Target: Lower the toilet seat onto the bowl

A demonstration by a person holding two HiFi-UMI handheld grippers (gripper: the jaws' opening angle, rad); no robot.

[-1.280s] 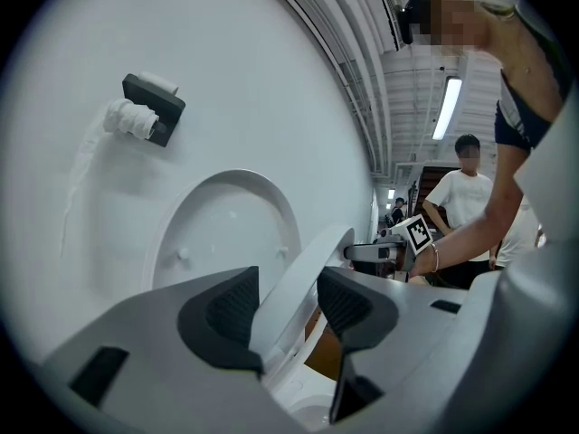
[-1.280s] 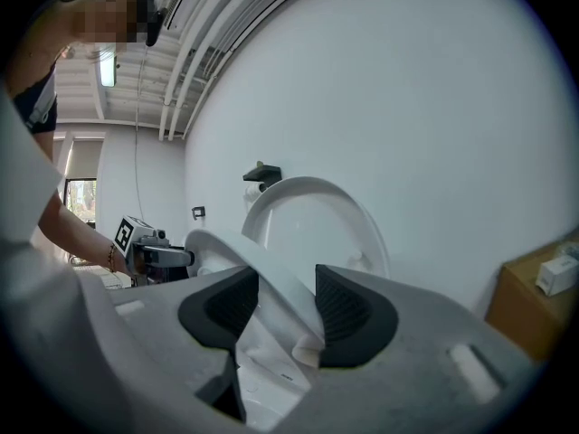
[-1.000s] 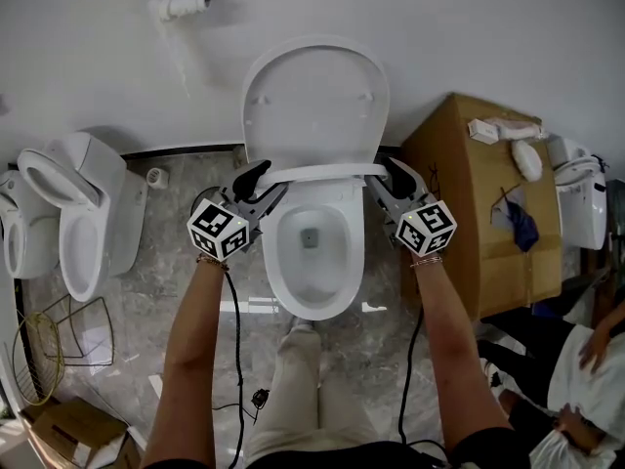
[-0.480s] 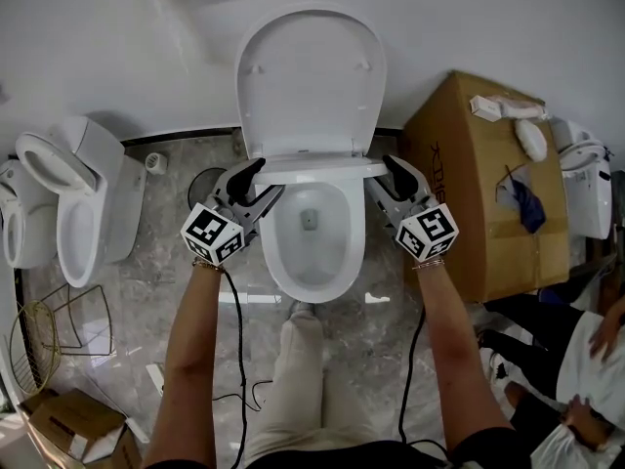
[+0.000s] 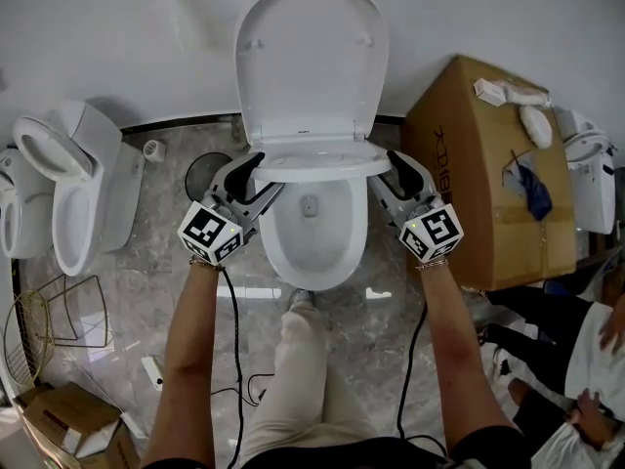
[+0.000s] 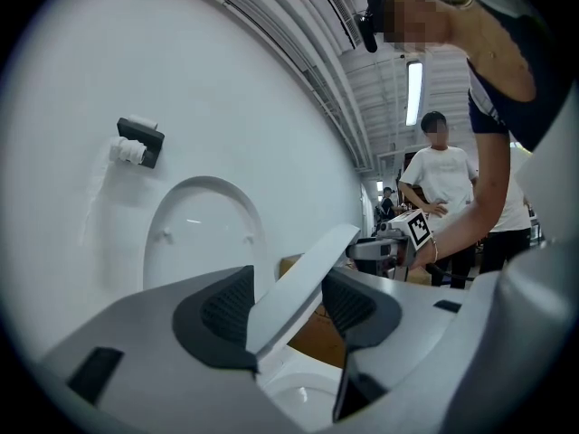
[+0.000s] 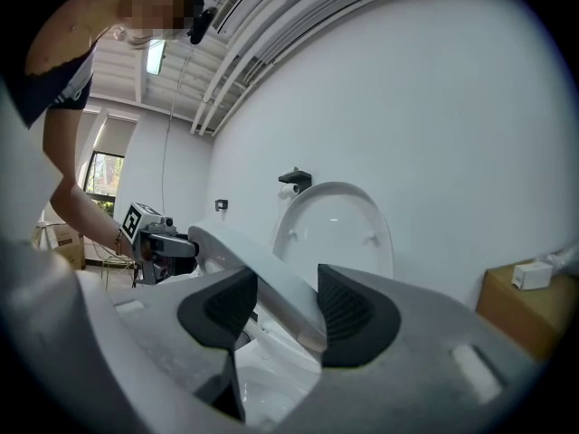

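Observation:
The white toilet seat point(image 5: 322, 166) hangs partway down between the upright lid point(image 5: 311, 57) and the open bowl point(image 5: 311, 252). My left gripper point(image 5: 262, 174) grips the seat's left edge. Its jaws have just been opening a little, and the seat point(image 6: 303, 283) still lies between the dark pads, touching them. My right gripper point(image 5: 384, 171) holds the right edge, with the seat point(image 7: 271, 283) pinched between its pads. Each gripper view shows the other gripper across the seat: the right gripper point(image 6: 393, 242) and the left gripper point(image 7: 158, 238).
A large cardboard box point(image 5: 488, 174) stands close to the bowl's right side. Loose toilets point(image 5: 78, 184) sit at the left and another point(image 5: 591, 174) at far right. A wire basket point(image 5: 39, 330) and cables lie on the floor. A person point(image 5: 586, 360) sits at lower right.
The seat has tipped further down, away from the lid, and shows more of its top face. Both grippers moved with it, down and toward me.

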